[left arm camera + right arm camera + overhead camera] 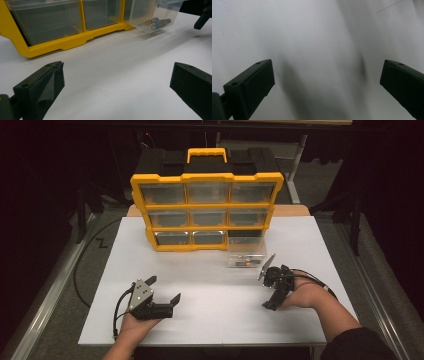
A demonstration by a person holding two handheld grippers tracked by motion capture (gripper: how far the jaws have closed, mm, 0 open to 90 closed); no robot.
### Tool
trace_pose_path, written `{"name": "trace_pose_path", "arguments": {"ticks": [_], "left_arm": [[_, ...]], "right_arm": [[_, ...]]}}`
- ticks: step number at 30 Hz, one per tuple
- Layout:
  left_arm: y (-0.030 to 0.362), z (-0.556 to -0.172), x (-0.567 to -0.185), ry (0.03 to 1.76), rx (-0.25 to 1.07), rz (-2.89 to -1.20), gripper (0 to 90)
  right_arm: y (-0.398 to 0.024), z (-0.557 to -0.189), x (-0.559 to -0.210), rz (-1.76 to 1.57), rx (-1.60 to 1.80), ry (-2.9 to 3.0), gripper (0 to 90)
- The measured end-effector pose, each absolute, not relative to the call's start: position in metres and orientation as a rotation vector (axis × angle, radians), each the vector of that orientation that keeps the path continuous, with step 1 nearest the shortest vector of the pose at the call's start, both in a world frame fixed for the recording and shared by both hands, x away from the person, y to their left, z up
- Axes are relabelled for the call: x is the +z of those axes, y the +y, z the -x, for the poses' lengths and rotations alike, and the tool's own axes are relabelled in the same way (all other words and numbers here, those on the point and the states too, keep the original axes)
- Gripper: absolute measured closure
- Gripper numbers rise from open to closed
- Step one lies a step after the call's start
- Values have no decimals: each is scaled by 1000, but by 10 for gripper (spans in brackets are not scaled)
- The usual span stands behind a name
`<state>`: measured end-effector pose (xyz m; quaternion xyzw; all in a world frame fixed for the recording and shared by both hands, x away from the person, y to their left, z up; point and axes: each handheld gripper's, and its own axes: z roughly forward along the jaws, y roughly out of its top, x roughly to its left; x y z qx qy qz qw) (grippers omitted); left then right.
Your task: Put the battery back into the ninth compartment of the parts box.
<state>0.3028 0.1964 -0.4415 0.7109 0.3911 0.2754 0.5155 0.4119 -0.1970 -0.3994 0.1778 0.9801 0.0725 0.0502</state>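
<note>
A white table (210, 315) carries a yellow drawer cabinet (206, 210). Just before its empty bottom-right slot sits a pulled-out clear drawer (245, 258) holding small parts: light, stiff, slippery plastic, best pinched by its rim. Left gripper (164, 289) and right gripper (327, 82) both gape empty.

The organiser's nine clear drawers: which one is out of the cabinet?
The bottom-right drawer: it sits on the table before its empty slot, holding small parts; the other eight stay in the yellow cabinet.
</note>
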Motion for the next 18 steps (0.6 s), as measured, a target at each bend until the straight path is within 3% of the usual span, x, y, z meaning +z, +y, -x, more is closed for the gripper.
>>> {"name": "trace_pose_path", "arguments": {"ticks": [18], "left_arm": [[195, -304, -442, 951, 651, -1706, 3]], "right_arm": [[-214, -402, -396, -626, 501, 2817, 9]]}}
